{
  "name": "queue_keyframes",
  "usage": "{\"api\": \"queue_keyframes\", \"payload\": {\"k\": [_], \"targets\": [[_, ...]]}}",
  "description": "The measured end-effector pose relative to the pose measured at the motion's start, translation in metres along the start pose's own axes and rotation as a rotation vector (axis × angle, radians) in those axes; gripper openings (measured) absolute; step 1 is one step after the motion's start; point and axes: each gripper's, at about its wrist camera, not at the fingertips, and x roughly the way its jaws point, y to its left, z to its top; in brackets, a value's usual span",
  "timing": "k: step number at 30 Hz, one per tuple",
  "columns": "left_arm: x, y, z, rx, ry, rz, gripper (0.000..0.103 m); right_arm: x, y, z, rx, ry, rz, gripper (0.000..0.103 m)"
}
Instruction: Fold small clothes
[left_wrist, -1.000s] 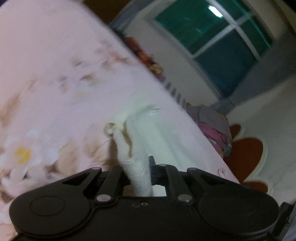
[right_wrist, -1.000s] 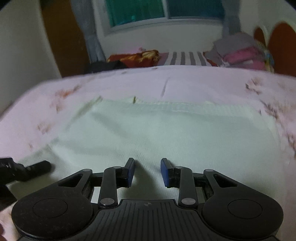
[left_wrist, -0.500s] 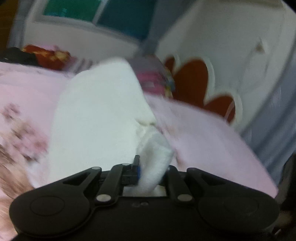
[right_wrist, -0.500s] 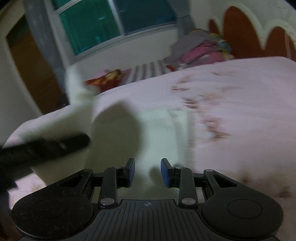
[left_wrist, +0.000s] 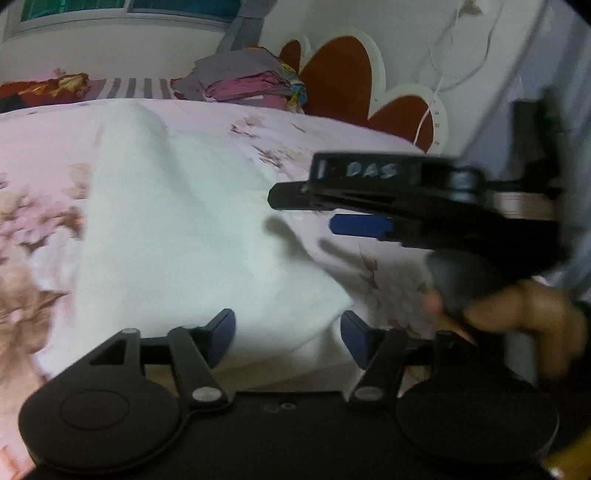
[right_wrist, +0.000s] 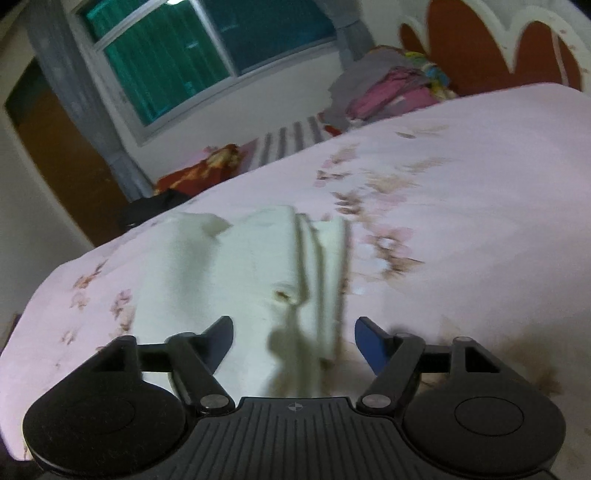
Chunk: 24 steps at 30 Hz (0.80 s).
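While its blue-padded jaws are opening, the left hand-held gripper (left_wrist: 288, 330) hangs released over the near edge of the white garment (left_wrist: 177, 229), a soft, faintly ribbed cloth lying rumpled on the pink floral bedsheet (left_wrist: 369, 266); the cloth's corner sits between the pads, untouched. The right hand-held gripper (right_wrist: 293, 336) is likewise opening and released above a thick folded ridge of the same garment, which bears a small brown mark. In the left wrist view a blurred hand (left_wrist: 517, 306) carries that right gripper. Farther off, a stack of folded clothes (right_wrist: 388, 88), a scalloped red headboard (right_wrist: 491, 48) and a green-glazed window (right_wrist: 207, 51) appear soft and smeared.
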Motion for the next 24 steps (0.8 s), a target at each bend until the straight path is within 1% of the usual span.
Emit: {"api": "queue_keyframes", "payload": {"k": [2, 4, 5, 6, 10, 11, 13, 14, 15, 16, 18, 20, 22, 24], "targets": [[-0.021, 0.013, 0.001, -0.029, -0.014, 0.009, 0.062, 0.012, 0.007, 0.002, -0.019, 0.007, 0.009, 0.071], [-0.035, 0.025, 0.005, -0.045, -0.048, 0.040, 0.063, 0.021, 0.011, 0.005, -0.020, 0.007, 0.025, 0.062], [-0.040, 0.031, 0.008, -0.048, -0.066, 0.067, 0.064, 0.027, 0.013, 0.007, -0.024, 0.019, 0.029, 0.055], [-0.045, 0.039, 0.012, -0.056, -0.082, 0.095, 0.064, 0.034, 0.015, 0.008, -0.026, 0.030, 0.026, 0.052], [-0.054, 0.066, 0.027, -0.113, -0.123, 0.165, 0.064, 0.055, 0.011, 0.008, -0.014, 0.073, 0.019, 0.051], [-0.054, 0.073, 0.033, -0.130, -0.136, 0.173, 0.064, 0.058, 0.010, 0.008, -0.016, 0.075, 0.020, 0.050], [-0.048, 0.083, 0.047, -0.155, -0.148, 0.184, 0.064, 0.065, 0.008, 0.009, -0.025, 0.079, 0.009, 0.040], [-0.045, 0.088, 0.052, -0.168, -0.150, 0.186, 0.064, 0.068, 0.007, 0.010, -0.016, 0.080, 0.008, 0.029], [-0.042, 0.093, 0.057, -0.182, -0.150, 0.184, 0.064, 0.071, 0.004, 0.010, 0.003, 0.085, 0.017, 0.021], [-0.034, 0.098, 0.064, -0.197, -0.147, 0.183, 0.064, 0.073, 0.002, 0.010, 0.025, 0.091, 0.028, 0.019], [-0.023, 0.104, 0.074, -0.219, -0.145, 0.182, 0.064, 0.073, 0.002, 0.011, 0.031, 0.091, 0.030, 0.011], [-0.016, 0.108, 0.081, -0.234, -0.148, 0.175, 0.064, 0.064, 0.007, 0.010, 0.008, 0.057, 0.018, 0.009], [-0.008, 0.108, 0.089, -0.232, -0.153, 0.161, 0.064, 0.046, 0.012, 0.007, -0.022, -0.003, -0.006, 0.009], [0.002, 0.106, 0.093, -0.219, -0.149, 0.152, 0.064, 0.032, 0.012, 0.000, -0.034, -0.021, -0.024, 0.009]]}}
